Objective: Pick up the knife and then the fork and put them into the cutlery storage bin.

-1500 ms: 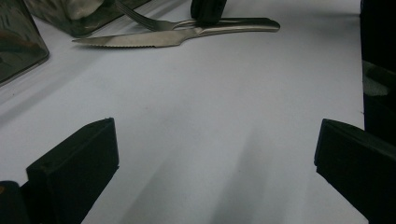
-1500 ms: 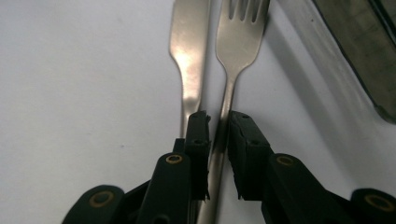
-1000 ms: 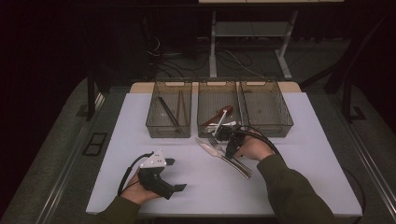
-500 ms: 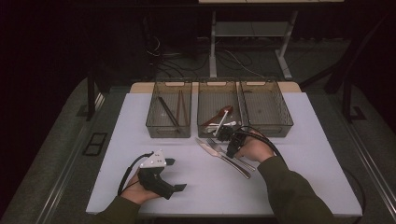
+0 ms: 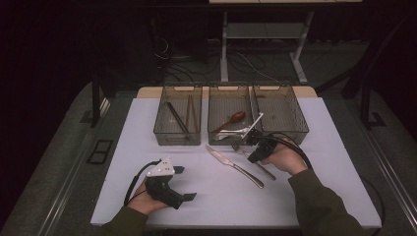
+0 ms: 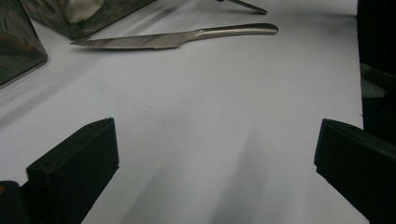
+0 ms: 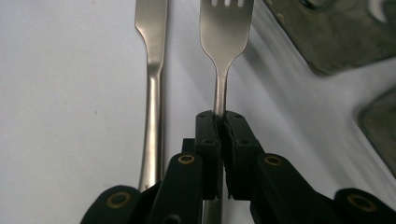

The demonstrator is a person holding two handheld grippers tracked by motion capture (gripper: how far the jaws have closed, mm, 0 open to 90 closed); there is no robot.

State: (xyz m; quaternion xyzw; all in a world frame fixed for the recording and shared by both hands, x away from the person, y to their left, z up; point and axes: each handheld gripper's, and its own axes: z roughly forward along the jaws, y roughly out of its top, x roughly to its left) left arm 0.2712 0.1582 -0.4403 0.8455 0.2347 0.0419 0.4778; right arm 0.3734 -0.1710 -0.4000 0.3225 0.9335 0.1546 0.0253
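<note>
Since the earlier frame the right gripper (image 5: 255,147) has been carried toward the trays, its jaws clamped on the fork (image 7: 223,56) handle. The fork's long axis runs straight out from the jaws, tines leading, just off the desk (image 5: 314,196) beside the knife (image 5: 235,166), near the right tray (image 5: 280,110). The left gripper (image 5: 172,189) rests wide open, well apart.

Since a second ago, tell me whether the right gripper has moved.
Yes. The right gripper, clamped on the fork, has shifted rightward along the trays.
</note>
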